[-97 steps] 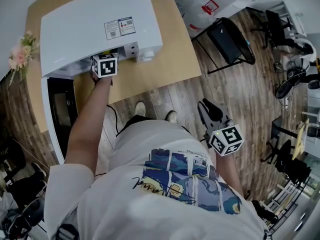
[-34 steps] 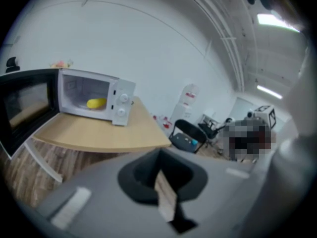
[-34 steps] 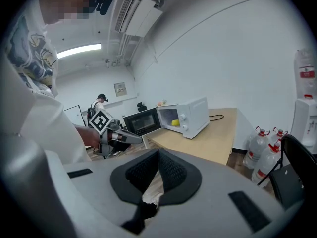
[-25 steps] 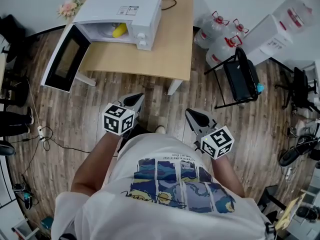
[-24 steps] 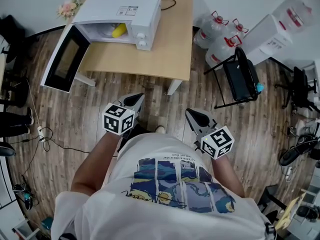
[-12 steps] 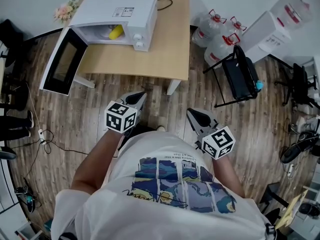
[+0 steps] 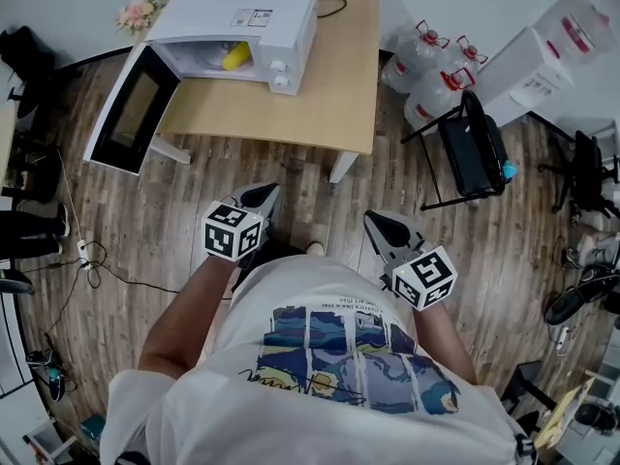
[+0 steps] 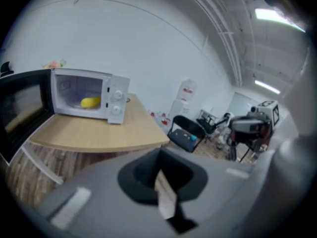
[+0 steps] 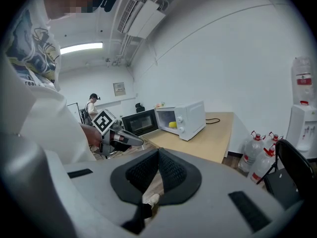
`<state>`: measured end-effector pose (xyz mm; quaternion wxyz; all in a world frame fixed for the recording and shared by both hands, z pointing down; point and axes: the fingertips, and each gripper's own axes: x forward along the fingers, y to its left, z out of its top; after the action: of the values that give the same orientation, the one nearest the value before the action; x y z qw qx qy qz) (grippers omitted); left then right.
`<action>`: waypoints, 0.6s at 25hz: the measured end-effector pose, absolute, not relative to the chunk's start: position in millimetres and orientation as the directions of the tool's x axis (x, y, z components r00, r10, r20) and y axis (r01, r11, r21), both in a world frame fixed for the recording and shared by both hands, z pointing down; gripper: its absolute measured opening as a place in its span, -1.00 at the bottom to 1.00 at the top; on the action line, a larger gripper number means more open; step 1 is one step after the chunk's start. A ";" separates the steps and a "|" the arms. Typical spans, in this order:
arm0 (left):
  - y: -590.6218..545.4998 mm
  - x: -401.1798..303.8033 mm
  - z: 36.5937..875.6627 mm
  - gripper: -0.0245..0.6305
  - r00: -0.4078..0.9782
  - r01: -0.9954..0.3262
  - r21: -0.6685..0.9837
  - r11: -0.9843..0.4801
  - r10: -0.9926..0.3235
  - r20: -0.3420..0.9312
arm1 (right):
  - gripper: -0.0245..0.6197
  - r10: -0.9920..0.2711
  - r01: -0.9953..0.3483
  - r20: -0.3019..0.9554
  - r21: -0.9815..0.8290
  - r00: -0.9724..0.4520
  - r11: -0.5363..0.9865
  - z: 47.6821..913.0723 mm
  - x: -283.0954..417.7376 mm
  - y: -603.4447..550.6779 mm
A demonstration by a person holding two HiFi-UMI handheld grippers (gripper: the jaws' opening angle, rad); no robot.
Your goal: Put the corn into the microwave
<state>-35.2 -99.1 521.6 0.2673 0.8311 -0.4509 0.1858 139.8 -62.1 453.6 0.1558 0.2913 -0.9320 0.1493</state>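
The yellow corn [image 7: 234, 56] lies inside the white microwave [image 7: 232, 13], whose door [image 7: 131, 109] hangs wide open to the left. It shows too in the left gripper view as corn [image 8: 90, 102] in the cavity, and small in the right gripper view [image 9: 172, 125]. My left gripper [image 7: 262, 198] and right gripper [image 7: 381, 227] are both shut and empty. They are held close to my body over the wooden floor, well back from the table. The left gripper [image 9: 133, 141] also appears in the right gripper view.
The microwave stands on a light wooden table [image 7: 300, 95]. Water jugs [image 7: 426, 76] and a black folding chair [image 7: 470, 148] stand to the right. A flower bunch [image 7: 139, 12] sits behind the microwave. Cables [image 7: 87, 260] lie on the floor at left. A person [image 9: 92, 108] stands far off.
Earlier my left gripper was at the microwave's opening; it is now back at my body, empty, with the corn left inside. Over the last second only the view shifted slightly.
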 end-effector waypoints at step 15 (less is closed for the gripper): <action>-107.0 -25.0 523.3 -0.90 0.535 -0.840 0.269 -0.471 -0.635 0.558 | -0.90 -0.511 -0.612 0.395 -0.189 -0.763 0.768 459.2 153.6 -60.5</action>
<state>-25.0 -107.0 523.3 0.2640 0.8353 -0.4415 0.1942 153.6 -60.5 459.2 0.1625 0.3032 -0.9261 0.1550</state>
